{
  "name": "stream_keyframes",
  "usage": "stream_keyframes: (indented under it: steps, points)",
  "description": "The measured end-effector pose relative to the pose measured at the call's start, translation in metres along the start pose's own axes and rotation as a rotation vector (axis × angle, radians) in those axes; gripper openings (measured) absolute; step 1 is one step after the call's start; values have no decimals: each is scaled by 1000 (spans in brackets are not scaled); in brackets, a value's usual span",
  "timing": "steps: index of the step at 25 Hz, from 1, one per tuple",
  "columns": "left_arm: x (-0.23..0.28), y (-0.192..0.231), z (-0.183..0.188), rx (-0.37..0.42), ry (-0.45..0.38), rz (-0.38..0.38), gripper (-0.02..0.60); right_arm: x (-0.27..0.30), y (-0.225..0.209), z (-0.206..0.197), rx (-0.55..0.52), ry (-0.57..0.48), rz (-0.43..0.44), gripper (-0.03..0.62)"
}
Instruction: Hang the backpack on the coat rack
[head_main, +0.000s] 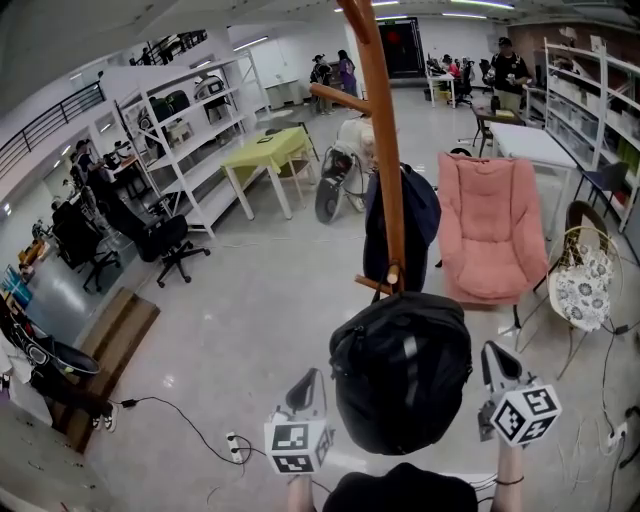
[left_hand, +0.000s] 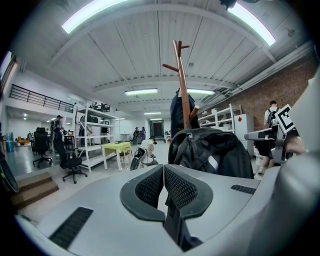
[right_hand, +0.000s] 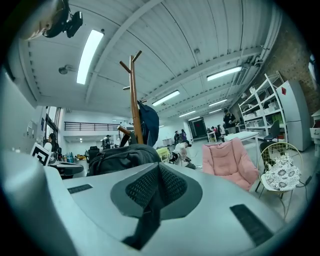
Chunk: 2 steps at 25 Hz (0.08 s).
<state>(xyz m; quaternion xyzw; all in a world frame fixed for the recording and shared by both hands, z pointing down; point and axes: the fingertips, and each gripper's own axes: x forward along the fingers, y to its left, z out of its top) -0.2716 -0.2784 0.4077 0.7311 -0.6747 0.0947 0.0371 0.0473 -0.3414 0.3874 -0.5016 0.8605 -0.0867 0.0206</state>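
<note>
A black backpack (head_main: 400, 370) hangs against the brown wooden coat rack (head_main: 385, 150), its top right at a low peg (head_main: 376, 285); the loop over the peg is hidden. My left gripper (head_main: 308, 385) is shut and empty, just left of the bag. At the bag's right side, my right gripper (head_main: 495, 360) is shut too, with nothing in it. In the left gripper view the pads (left_hand: 175, 187) meet, with the backpack (left_hand: 215, 150) ahead to the right. The right gripper view shows its pads (right_hand: 167, 185) pressed together and the backpack (right_hand: 122, 157) to the left.
A dark blue jacket (head_main: 400, 225) hangs higher on the rack. A pink padded chair (head_main: 490, 230) and a floral chair (head_main: 585, 280) stand to the right. A yellow-green table (head_main: 265, 155), white shelving (head_main: 190, 130) and office chairs are at the left. A cable and power strip (head_main: 232, 445) lie on the floor.
</note>
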Motion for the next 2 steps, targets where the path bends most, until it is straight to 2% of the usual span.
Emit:
stream_keyframes:
  steps: [2]
  points:
    - [-2,1,1,3,-8,2,20,-1,1,1,-4,-3,0,14]
